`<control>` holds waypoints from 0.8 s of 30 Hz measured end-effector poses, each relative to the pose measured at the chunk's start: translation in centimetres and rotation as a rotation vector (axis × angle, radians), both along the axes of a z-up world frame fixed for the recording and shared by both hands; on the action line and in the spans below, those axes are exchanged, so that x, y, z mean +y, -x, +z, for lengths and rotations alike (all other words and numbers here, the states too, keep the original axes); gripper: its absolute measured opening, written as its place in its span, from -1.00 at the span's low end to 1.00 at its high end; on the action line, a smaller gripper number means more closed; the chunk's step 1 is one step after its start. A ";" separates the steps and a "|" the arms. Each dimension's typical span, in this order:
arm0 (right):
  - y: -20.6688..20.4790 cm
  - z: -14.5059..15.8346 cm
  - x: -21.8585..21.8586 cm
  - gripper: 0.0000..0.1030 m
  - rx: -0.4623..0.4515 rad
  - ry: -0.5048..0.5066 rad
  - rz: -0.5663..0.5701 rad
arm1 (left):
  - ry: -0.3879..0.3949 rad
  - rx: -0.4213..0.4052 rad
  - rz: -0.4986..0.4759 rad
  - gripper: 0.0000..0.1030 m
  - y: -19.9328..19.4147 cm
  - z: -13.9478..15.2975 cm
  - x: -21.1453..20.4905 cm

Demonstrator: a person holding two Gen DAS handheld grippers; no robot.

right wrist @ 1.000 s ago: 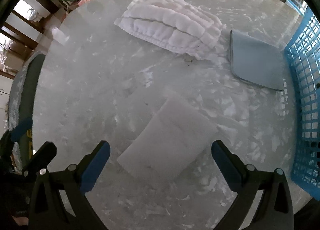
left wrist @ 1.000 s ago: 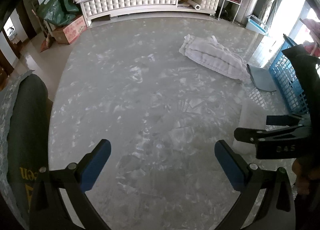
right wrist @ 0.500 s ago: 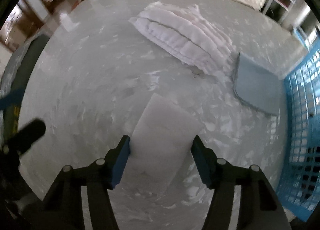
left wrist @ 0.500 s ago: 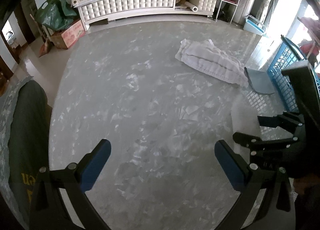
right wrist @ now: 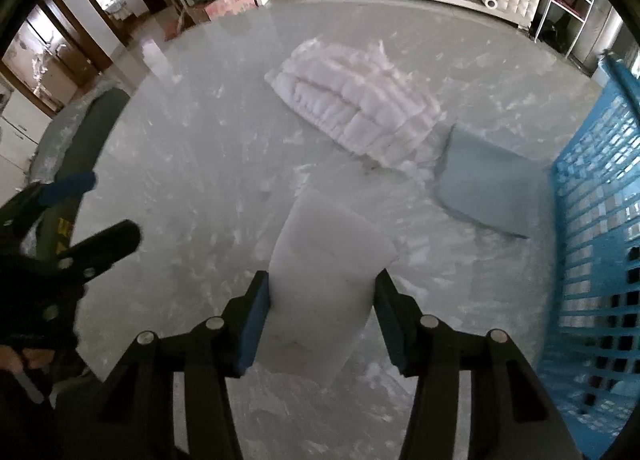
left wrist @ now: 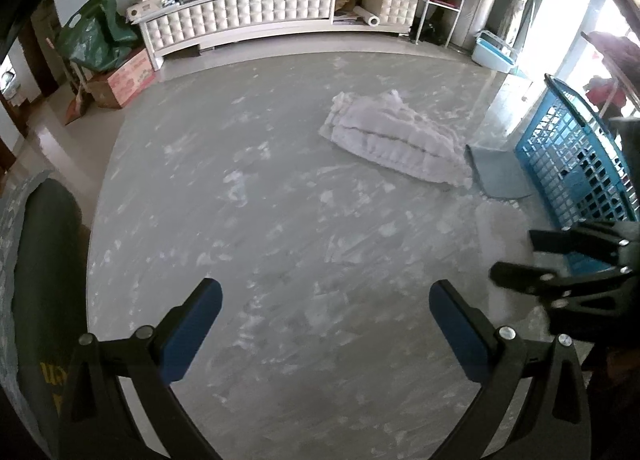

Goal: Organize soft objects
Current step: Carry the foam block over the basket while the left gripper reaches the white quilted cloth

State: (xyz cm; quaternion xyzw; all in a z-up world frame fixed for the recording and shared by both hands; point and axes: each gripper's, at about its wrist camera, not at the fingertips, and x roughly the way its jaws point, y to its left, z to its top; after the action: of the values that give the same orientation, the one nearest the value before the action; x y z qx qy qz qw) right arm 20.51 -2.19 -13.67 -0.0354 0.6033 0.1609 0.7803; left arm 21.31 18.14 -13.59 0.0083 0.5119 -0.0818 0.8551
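Right gripper [right wrist: 320, 308] fingers have closed, hiding white foam sheet's [right wrist: 324, 260] edges.

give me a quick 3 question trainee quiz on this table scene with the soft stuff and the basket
1. True or false: the right gripper is shut on the flat white foam sheet.
2. What lies between the fluffy white quilted cloth and the blue plastic lattice basket?
A. a folded pale blue cloth
B. a green bag
C. a paper roll
3. What is between the fingers of the left gripper?

Key
1. True: its jaws have just been closing and both pads press the sheet's edges.
2. A, the folded pale blue cloth.
3. Nothing; it is open above the grey marbled table.
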 end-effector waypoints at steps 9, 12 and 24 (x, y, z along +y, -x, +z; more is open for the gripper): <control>0.7 6.1 -5.3 -0.05 -0.086 -0.024 0.030 | -0.001 -0.014 -0.053 1.00 -1.9 1.6 -3.1; 0.8 7.8 -7.6 -0.05 -0.100 -0.033 0.017 | 0.002 -0.014 -0.076 1.00 -2.9 2.0 -4.6; 1.4 11.0 -14.7 -0.02 -0.143 -0.031 -0.039 | 0.036 -0.003 -0.131 1.00 -6.9 2.1 -9.5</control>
State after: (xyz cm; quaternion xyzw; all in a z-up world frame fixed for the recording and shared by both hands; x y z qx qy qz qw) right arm 19.15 -16.87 -2.68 -0.0227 0.5439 0.1520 0.8250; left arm 28.22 8.62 -11.49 0.0264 0.5075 -0.1467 0.8487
